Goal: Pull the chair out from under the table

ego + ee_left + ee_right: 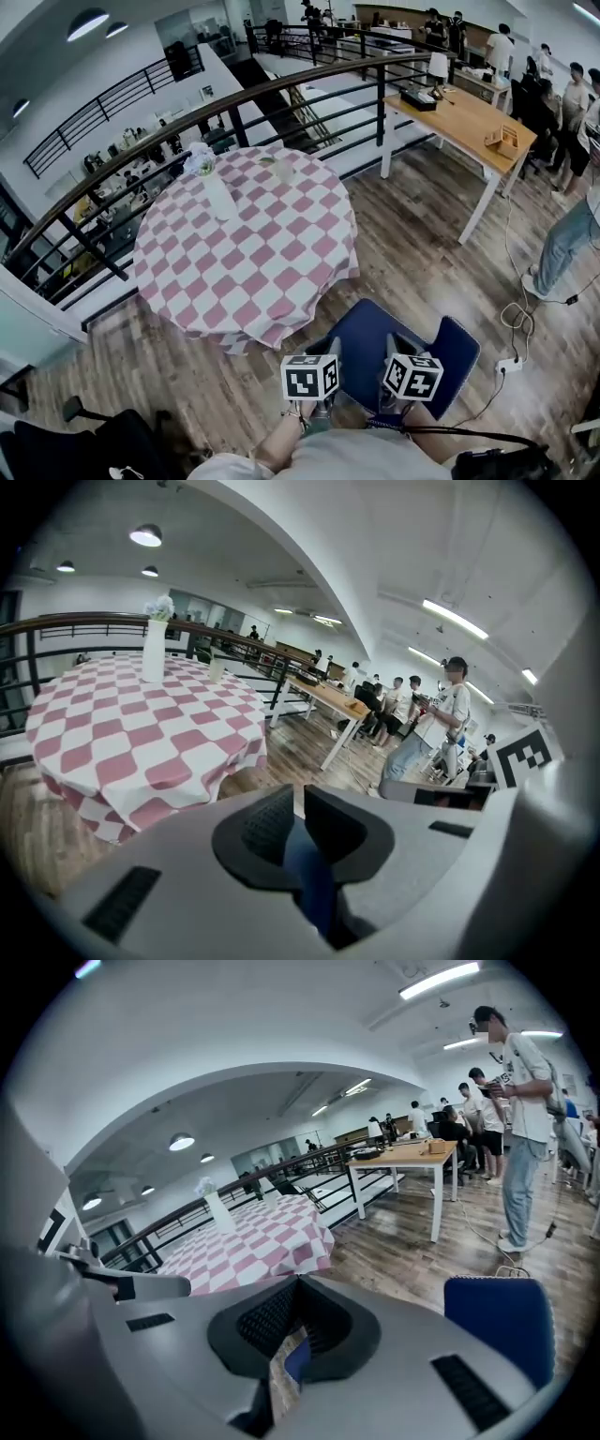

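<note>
The blue chair [370, 330] stands on the wood floor just in front of me, out from under the round table [244, 253] with its pink-and-white checked cloth. Both grippers hover over the chair. My left gripper [331, 349] has its jaws almost together [298, 808], and only a blue strip of chair [314, 883] shows through the slit below the pads. My right gripper [399, 345] is likewise shut [298, 1321], with floor and a bit of blue seen through its gap. The chair's blue padding [502, 1326] sits to its right, not gripped. A white vase [217, 192] stands on the table.
A dark railing [281, 94] curves behind the table. A wooden desk [469, 117] stands at the back right with several people around it. One person [567, 239] stands close at the right. A cable and power strip [511, 361] lie right of the chair. Dark furniture [84, 450] sits bottom left.
</note>
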{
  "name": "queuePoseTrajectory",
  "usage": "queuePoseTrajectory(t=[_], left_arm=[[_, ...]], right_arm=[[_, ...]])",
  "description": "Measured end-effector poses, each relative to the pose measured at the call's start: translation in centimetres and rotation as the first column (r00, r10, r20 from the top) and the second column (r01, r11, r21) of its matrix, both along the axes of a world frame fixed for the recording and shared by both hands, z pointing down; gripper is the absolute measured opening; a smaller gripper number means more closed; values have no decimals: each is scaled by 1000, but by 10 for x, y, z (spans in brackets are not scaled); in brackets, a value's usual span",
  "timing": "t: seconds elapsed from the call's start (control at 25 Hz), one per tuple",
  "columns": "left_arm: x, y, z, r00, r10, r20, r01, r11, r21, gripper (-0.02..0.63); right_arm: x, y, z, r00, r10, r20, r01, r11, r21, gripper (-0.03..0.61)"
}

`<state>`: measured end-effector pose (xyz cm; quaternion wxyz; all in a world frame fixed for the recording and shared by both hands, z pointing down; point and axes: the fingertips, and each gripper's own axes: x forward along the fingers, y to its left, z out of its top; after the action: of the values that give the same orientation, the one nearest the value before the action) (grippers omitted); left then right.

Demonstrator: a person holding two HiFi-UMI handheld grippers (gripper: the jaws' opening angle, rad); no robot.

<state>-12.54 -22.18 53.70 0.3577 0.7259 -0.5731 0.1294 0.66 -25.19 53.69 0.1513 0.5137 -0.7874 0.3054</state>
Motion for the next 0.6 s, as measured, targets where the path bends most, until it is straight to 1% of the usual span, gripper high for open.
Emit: queuePoseTrajectory(t=[0.12, 0.24, 0.44, 0.6], left_arm=[[-31, 4, -9, 998, -66, 10, 66, 998, 22, 27], [-58, 9, -17, 992, -127, 14, 126, 991, 41, 26], [-102, 23, -27, 971, -240, 22, 238, 969, 72, 13], [-123, 35, -34, 955, -296, 22, 293, 952, 87, 8]], right_arm=[[-31, -3, -6, 998, -61, 1, 61, 998, 13, 18], [-61, -7, -13, 993, -122, 3, 121, 992, 30, 18], [-108, -9, -25, 974, -227, 8, 226, 972, 66, 18], [-136, -5, -29, 956, -294, 3, 292, 953, 78, 18]])
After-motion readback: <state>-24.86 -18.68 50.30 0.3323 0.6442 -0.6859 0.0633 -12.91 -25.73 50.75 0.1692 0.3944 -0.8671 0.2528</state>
